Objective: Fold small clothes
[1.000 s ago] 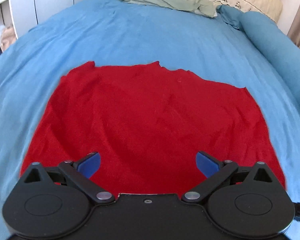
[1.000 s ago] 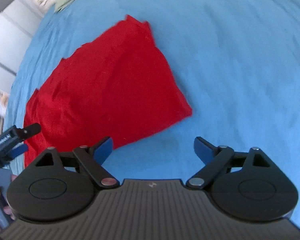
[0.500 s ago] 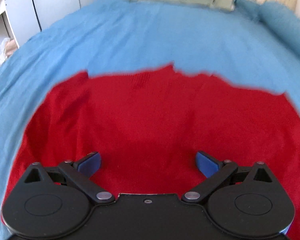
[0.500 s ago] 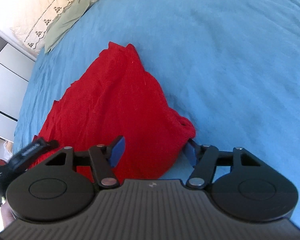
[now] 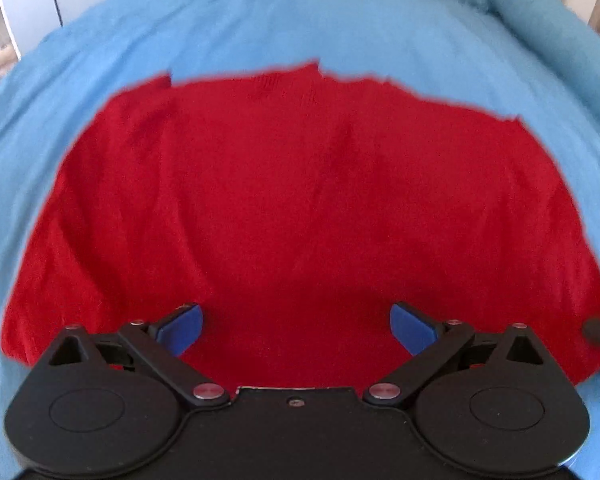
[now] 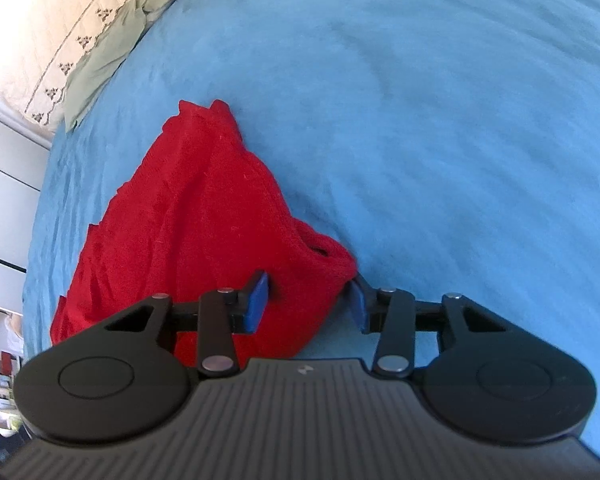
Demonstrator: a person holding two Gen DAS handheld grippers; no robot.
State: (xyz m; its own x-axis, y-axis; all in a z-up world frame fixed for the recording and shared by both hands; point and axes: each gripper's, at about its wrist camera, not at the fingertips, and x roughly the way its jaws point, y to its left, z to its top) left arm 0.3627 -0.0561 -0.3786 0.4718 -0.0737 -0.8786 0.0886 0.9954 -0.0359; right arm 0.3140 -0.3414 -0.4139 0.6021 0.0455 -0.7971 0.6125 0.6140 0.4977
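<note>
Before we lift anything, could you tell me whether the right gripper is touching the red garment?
Touching: in the right wrist view, the right gripper has its fingers around the bunched corner of the red garment.
</note>
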